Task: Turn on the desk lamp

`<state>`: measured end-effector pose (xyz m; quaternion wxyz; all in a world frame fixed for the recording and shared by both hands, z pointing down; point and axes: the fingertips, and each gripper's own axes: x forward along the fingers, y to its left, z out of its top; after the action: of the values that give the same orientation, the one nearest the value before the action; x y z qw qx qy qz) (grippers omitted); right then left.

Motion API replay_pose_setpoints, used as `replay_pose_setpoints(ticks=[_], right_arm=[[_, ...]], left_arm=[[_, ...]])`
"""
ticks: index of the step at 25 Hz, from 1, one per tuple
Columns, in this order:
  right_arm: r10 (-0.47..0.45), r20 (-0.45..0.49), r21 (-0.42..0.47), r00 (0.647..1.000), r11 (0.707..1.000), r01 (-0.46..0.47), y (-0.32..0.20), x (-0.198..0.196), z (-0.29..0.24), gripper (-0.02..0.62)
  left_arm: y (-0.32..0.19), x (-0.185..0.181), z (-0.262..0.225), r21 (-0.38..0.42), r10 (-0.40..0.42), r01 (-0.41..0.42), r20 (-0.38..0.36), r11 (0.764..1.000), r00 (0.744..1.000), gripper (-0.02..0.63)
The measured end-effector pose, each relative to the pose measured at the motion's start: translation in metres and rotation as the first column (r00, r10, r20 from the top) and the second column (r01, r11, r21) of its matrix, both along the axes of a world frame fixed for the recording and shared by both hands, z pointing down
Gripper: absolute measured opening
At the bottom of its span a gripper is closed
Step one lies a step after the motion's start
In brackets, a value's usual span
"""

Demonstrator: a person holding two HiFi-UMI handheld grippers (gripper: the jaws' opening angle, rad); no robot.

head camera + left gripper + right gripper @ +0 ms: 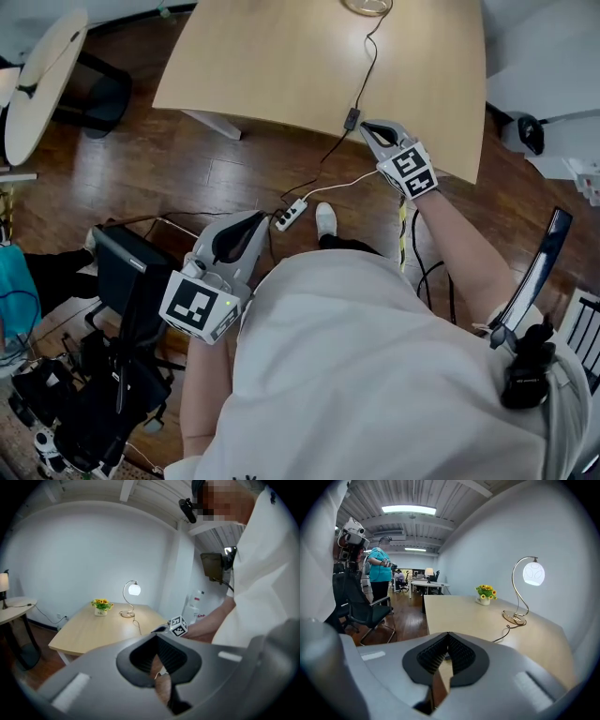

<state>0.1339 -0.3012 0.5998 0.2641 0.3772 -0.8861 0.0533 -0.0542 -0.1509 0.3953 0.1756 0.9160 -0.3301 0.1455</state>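
The desk lamp's round base [367, 6] sits at the far edge of the wooden table [281, 66]; its black cord [367, 61] runs to an inline switch [352, 118] near the front edge. The lamp's globe glows white in the left gripper view [134, 589] and the right gripper view [533, 573]. My right gripper [369, 128] is shut, empty, its tip just right of the switch. In its own view the right gripper [448, 634] points along the table. My left gripper [253, 223] hangs low by my body, shut and empty, with its jaws [157, 637] closed.
A white power strip [291, 216] lies on the wood floor under the table edge. A flower pot [486, 594] stands near the lamp. A round side table [42, 84] is at the left. An office chair [363, 609] and a person in teal [379, 573] are behind.
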Motion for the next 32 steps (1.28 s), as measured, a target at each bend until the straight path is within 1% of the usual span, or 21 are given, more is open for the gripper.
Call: replay_pose_setpoints(ticks=[2, 6, 11, 15, 19, 21, 25, 29, 32], right_arm=[[0.018, 0.002, 0.017, 1.000, 1.000, -0.018, 0.019, -0.001, -0.015, 0.002], [0.082, 0.005, 0.067, 0.997, 0.994, -0.083, 0.057, -0.008, -0.053, 0.002], [0.151, 0.020, 0.084, 0.988, 0.985, -0.152, 0.128, -0.030, -0.086, 0.002], [0.192, 0.039, 0.085, 0.981, 0.977, -0.195, 0.189, -0.053, -0.114, 0.002], [0.242, 0.063, 0.091, 0.968, 0.965, -0.247, 0.249, -0.062, -0.136, 0.002], [0.255, 0.071, 0.086, 0.964, 0.962, -0.261, 0.277, -0.067, -0.146, 0.002], [0.250, 0.066, 0.087, 0.966, 0.963, -0.256, 0.323, -0.075, -0.158, 0.002], [0.258, 0.085, 0.096, 0.962, 0.959, -0.266, 0.355, -0.066, -0.165, 0.002], [0.235, 0.107, 0.129, 0.966, 0.960, -0.247, 0.380, -0.059, -0.182, 0.002]], left_arm=[[0.010, -0.005, -0.006, 0.012, 0.024, -0.024, -0.012, 1.000, 1.000, 0.017], [0.029, -0.019, -0.013, 0.053, 0.097, -0.095, -0.032, 0.994, 0.995, 0.017], [0.074, -0.044, -0.019, 0.085, 0.169, -0.165, -0.050, 0.983, 0.984, 0.017], [0.109, -0.062, -0.017, 0.087, 0.226, -0.220, -0.068, 0.972, 0.972, 0.017], [0.137, -0.068, -0.010, 0.070, 0.275, -0.270, -0.073, 0.960, 0.959, 0.017], [0.150, -0.068, -0.008, 0.069, 0.292, -0.288, -0.077, 0.955, 0.953, 0.017], [0.178, -0.059, -0.010, 0.087, 0.324, -0.317, -0.084, 0.945, 0.942, 0.017], [0.206, -0.041, -0.010, 0.101, 0.359, -0.351, -0.083, 0.931, 0.930, 0.017], [0.227, -0.020, -0.012, 0.101, 0.375, -0.367, -0.079, 0.925, 0.924, 0.017]])
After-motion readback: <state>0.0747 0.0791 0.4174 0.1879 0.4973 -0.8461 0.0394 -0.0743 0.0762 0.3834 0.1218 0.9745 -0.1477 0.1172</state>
